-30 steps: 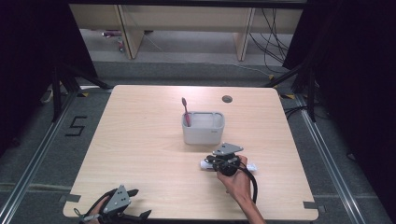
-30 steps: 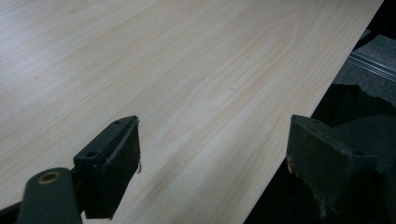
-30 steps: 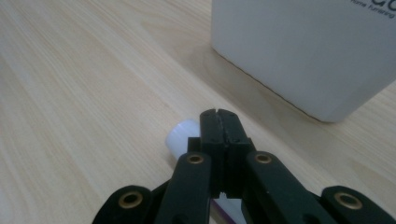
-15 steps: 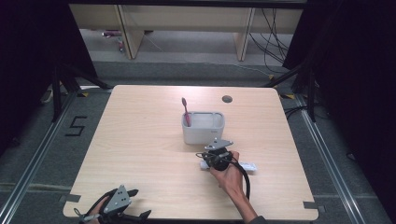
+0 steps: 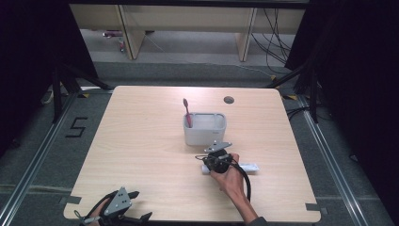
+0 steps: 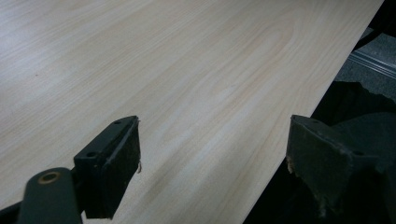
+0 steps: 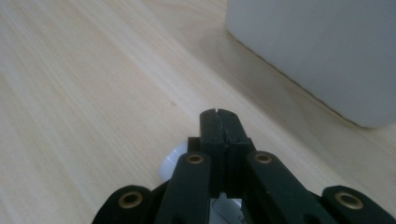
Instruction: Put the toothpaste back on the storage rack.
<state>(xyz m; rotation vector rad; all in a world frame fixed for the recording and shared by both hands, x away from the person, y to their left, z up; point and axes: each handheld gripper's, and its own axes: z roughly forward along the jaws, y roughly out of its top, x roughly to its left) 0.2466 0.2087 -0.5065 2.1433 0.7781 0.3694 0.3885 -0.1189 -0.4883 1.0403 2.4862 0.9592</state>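
Closed right gripper over a white tube, just in front of the white holder.

The wooden table (image 5: 141, 155) carries a white holder (image 5: 204, 132) near its middle, with a pink toothbrush (image 5: 187, 112) standing at the holder's 9 o'clock end. At the holder's 6 o'clock, just beside it, the right gripper (image 5: 212, 157) sits with its jaws pressed flat together, nothing between them; a white tube (image 5: 247, 166) lies on the table under it, its round cap (image 7: 175, 164) showing beneath the jaws. The left gripper (image 5: 136, 207) rests at the table's 7 o'clock edge, jaws standing wide apart and empty.
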